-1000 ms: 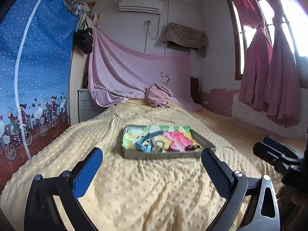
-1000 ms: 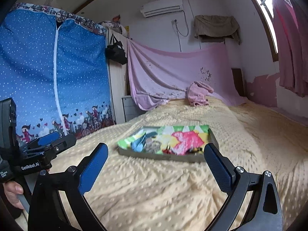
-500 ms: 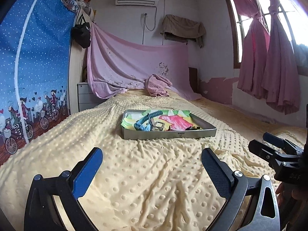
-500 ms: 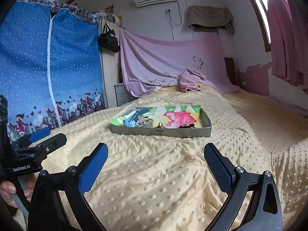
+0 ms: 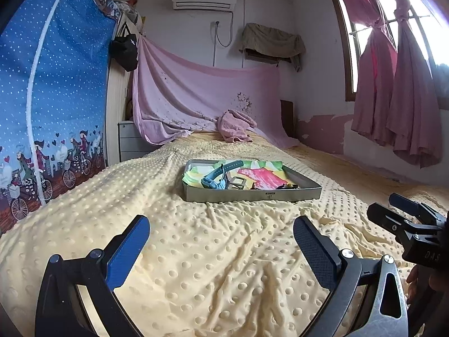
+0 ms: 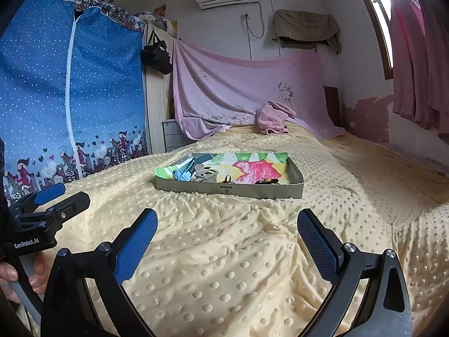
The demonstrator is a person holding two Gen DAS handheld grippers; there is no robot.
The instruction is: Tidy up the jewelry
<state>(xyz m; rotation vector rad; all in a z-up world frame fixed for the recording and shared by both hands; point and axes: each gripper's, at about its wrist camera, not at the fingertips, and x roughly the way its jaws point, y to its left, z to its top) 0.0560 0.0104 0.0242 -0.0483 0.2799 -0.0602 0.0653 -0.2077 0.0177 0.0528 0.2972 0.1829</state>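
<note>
While both tools hang low over the near end of the bed (image 5: pixel 230 252), the job's progress cannot be read far. Every piece of jewelry in sight lies inside one shallow tray (image 5: pixel 252 193), jumbled together on a bright patterned cloth (image 6: pixel 252 168). That would fit either pieces gathered into the tray and waiting to be sorted, or pieces already put away there; the pictures do not settle which.

Largest first. The room is a bedroom, with a blue dotted curtain (image 5: pixel 56 84) at 9 o'clock, a pink sheet (image 5: pixel 202 101) draped across the far wall at 12, an air conditioner (image 5: pixel 204 0) above it, and pink window curtains (image 5: pixel 393 98) at 2 o'clock. The bed fills the lower half of both views, covered by a soft yellow dimpled blanket (image 6: pixel 238 252) that lies wrinkled, so the tray sits on a yielding surface. A crumpled pink towel (image 5: pixel 235 126) rests at the far end.

The tray sits at 12 o'clock from both tools, well apart from them. In it, a blue watch strap (image 5: pixel 221 172) lies toward the 9 o'clock end, a small pale frame-like piece (image 5: pixel 237 183) just beside it, and small dark and red bits (image 6: pixel 263 181) toward the near wall, too small to name.

The left tool (image 5: pixel 221 238) stands wide and holds nothing. The right tool (image 6: pixel 227 233) is likewise spread wide and empty.
</note>
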